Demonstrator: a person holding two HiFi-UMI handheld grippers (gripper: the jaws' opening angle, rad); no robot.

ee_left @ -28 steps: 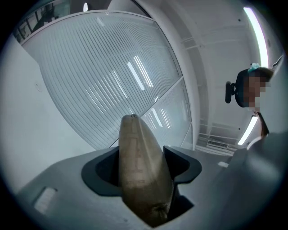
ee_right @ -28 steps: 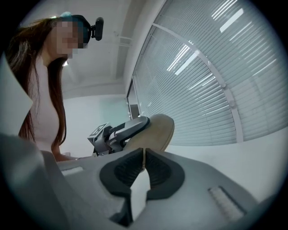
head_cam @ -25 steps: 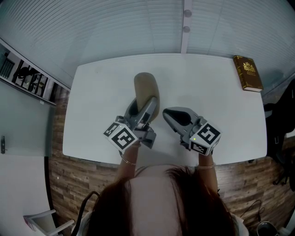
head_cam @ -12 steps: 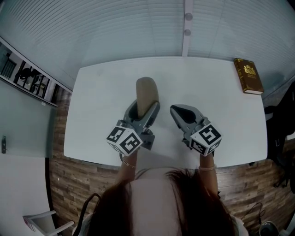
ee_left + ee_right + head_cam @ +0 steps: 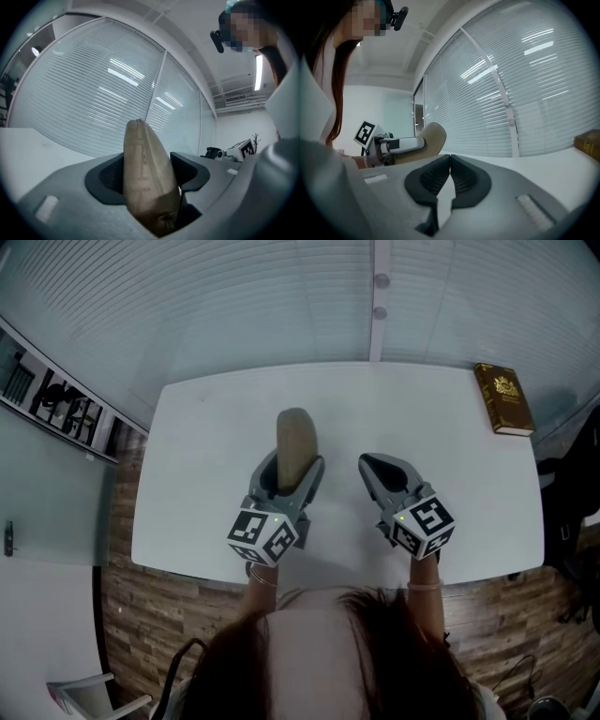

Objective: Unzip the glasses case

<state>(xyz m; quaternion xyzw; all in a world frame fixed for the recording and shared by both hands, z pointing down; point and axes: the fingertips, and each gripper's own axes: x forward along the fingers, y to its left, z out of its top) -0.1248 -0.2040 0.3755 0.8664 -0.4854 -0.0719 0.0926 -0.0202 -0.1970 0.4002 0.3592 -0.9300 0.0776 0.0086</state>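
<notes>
White bench [image 5: 187,474] runs below slatted blinds [image 5: 281,306]. At left, my left claw [image 5: 291,471] clamps the tan glasses case [image 5: 295,432], turned on edge between the pads, its far end poking past them. Right of it, apart, my right claw [image 5: 370,465] is pressed together, empty. A brown book [image 5: 503,397] lies far right.

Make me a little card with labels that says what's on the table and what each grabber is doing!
table: white
left gripper: jaws closed on the glasses case
glasses case: tan, its far end sticks out past the jaws
right gripper: jaws together, nothing in them, apart from the case
book: brown, at the table's far right corner
zipper: too small to tell if it is open
</notes>
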